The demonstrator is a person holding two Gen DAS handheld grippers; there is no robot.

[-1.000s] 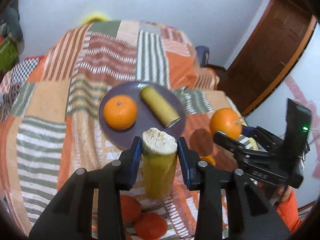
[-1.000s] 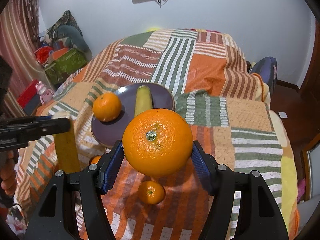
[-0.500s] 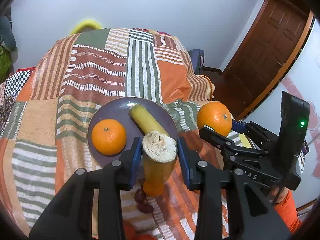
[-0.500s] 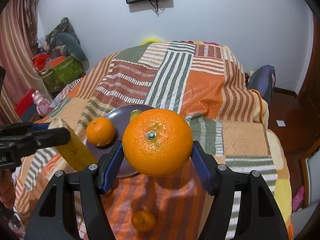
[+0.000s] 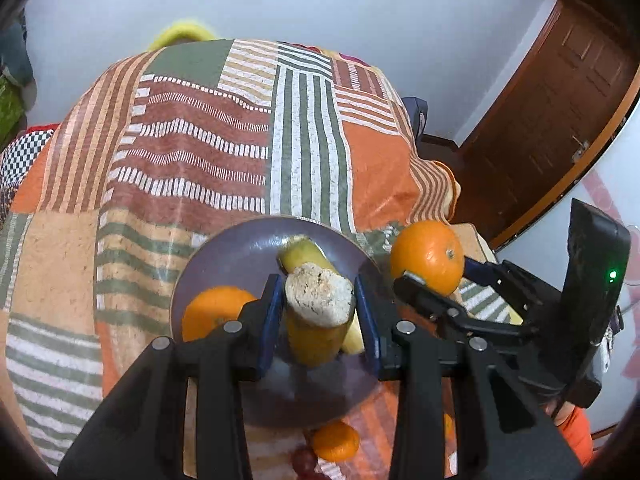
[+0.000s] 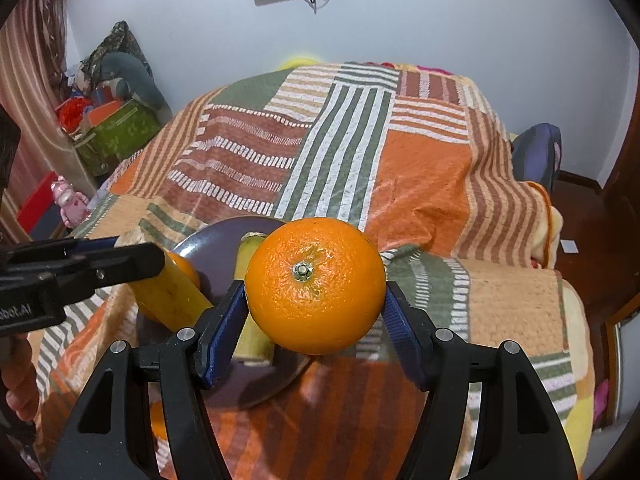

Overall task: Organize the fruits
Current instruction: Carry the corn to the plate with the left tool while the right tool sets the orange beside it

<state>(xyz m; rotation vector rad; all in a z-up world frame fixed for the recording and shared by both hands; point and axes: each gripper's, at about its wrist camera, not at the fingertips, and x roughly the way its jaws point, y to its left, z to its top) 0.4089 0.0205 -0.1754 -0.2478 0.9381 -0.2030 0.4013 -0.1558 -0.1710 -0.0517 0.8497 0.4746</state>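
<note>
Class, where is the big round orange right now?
The big round orange is gripped by the right gripper, above the right rim of the purple plate.

walls: pale blue (image 6: 480, 20) | door: brown wood (image 5: 560, 112) | bed: striped patchwork blanket (image 6: 340, 152)

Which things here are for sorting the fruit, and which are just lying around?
For the job:
- left gripper holding a yellow cut piece
- right gripper holding a big orange
- purple plate with an orange and another yellow piece

Lying about:
- green box
- pink toy
</note>
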